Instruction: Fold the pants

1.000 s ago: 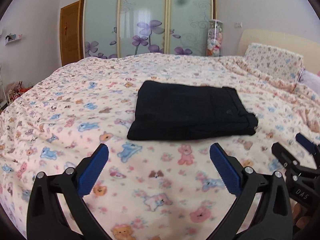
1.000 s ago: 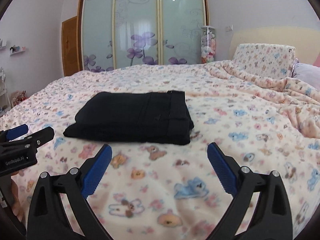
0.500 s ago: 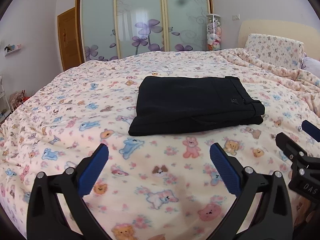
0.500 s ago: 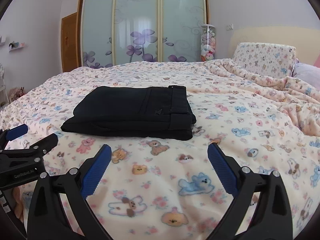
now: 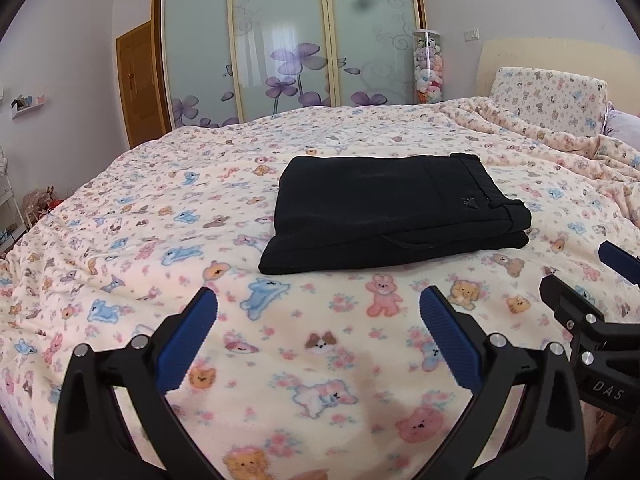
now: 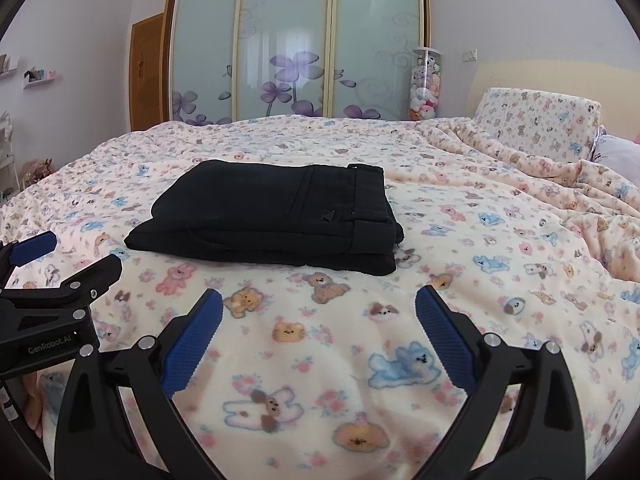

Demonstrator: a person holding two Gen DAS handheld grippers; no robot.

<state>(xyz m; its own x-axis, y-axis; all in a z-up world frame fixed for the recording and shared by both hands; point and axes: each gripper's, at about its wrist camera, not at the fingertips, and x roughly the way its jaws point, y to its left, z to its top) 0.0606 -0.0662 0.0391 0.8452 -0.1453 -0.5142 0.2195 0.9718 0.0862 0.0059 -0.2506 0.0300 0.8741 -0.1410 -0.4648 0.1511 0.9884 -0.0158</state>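
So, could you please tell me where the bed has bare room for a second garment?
The blanket lies bare left of the folded pants, and between them and both open tools. Right, toward the pillow, it bunches up.

Teddy-print blanket (image 5: 320, 360) on bed; 3-panel floral wardrobe (image 6: 296, 48); plush-toy tube (image 6: 425, 84) beside.
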